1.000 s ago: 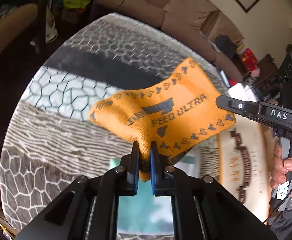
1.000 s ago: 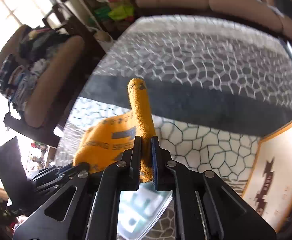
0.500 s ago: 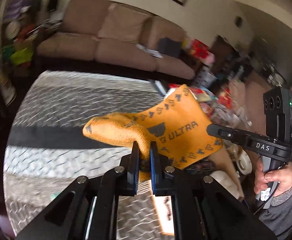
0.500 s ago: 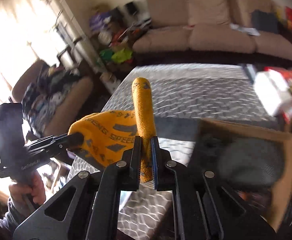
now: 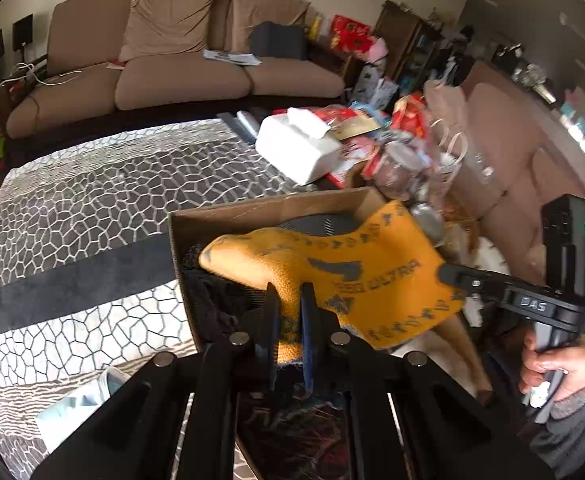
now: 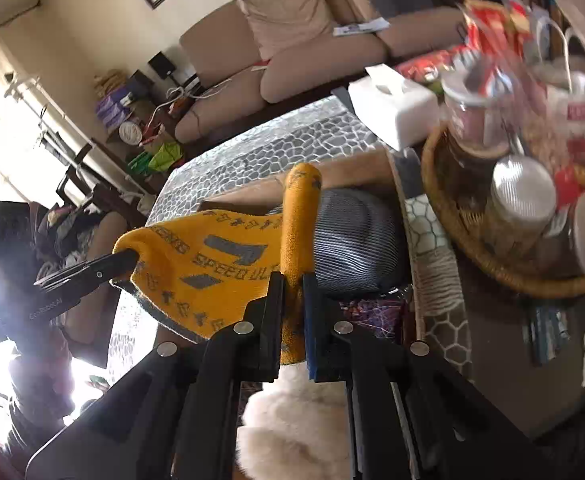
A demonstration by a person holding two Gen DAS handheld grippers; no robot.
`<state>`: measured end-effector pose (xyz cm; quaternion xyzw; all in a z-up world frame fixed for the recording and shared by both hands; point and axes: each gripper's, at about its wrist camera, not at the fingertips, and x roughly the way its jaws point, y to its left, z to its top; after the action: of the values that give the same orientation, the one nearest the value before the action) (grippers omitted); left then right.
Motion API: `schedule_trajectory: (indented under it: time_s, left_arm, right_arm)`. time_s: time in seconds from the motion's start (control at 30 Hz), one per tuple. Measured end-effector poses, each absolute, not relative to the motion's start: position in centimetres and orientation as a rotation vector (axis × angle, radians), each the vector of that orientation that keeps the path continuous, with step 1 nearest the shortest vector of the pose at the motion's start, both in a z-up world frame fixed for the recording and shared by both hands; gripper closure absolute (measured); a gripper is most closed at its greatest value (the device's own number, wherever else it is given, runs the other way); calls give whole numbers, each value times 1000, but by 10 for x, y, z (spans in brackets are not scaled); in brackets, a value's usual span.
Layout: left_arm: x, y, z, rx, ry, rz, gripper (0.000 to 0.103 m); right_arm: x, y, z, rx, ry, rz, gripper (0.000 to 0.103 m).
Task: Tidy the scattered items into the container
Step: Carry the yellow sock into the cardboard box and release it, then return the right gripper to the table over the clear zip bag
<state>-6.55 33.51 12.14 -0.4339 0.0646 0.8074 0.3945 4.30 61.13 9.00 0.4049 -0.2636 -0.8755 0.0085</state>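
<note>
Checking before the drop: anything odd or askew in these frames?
Nothing damaged or spilled. Left claw and right claw both pinch the orange sock, stretched between them above the open box, which already holds clothes.

Light: daylight, blown-out window (image 6: 0, 128) glare | Blur: jars (image 6: 520, 200) smeared — motion | Edges: fisheye-bent, dark corners

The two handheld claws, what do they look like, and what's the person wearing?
Both are black angular frames with silver bolts. The left claw and right claw each have one blue-edged finger. The right claw's handle carries white "DAS" lettering and a green light. A grey knit sleeve covers the right wrist.
</note>
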Motion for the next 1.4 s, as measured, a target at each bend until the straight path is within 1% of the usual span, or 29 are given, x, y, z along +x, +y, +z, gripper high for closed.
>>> schedule_trajectory:
  time_s: [0.13,0.3,0.5,0.53,0.6,0.63,0.67,0.73,0.87,0.93,1.03,1.1,1.17,1.23,1.33,1.4]
  left_arm:
    - [-73,345,111,-1088,251,2095,94]
    - [-88,361,98,-1089,309,2142,94]
    - [-91,372,67,-1181,391,2113,93]
    - [-89,373,62,-1199,429,2108,90]
    - [-85,373,56,-1216,465,2102,87]
    - [-83,371,55,-1228,472,2096,83]
    - [-82,369,54,-1241,469,2092,80]
    - [-80,361,57,-1258,425,2082,78]
    - [-82,348,69,-1264,331,2090,66]
    - [-85,346,74,-1265,295,2091,65]
    - [-89,353,80,-1254,288,2102,65]
    - [-89,363,81,-1248,276,2086,65]
    - [-88,374,78,-1258,282,2061,65]
    - [-87,384,71,-1266,323,2053,65]
    - [-90,395,58,-1300,380,2047,65]
    - [-92,398,49,-1325,416,2050,65]
  right_arm:
    - [38,622,71,1208,-896,-2740,94]
    - [17,638,53,1209,-918,-2780,94]
    - [-7,647,32,1341,-852,-2807,94]
    - [-8,646,32,1352,-827,-2812,94]
    - [-10,641,33,1382,-768,-2822,94]
    - [-10,639,34,1400,-742,-2829,93]
    - [-10,636,36,1419,-710,-2841,93]
    - [-9,631,40,1461,-649,-2872,92]
    - [-6,622,49,1494,-579,-2905,90]
    - [-3,616,57,1501,-521,-2943,87]
    - [-5,608,74,1449,-416,-3022,86]
    - [-11,603,84,1353,-438,-2983,86]
    - [-24,604,82,1342,-504,-2900,87]
    - [-44,605,72,1431,-502,-2849,87]
    - [-65,607,52,1614,-407,-2836,87]
    - [-72,608,47,1673,-377,-2827,87]
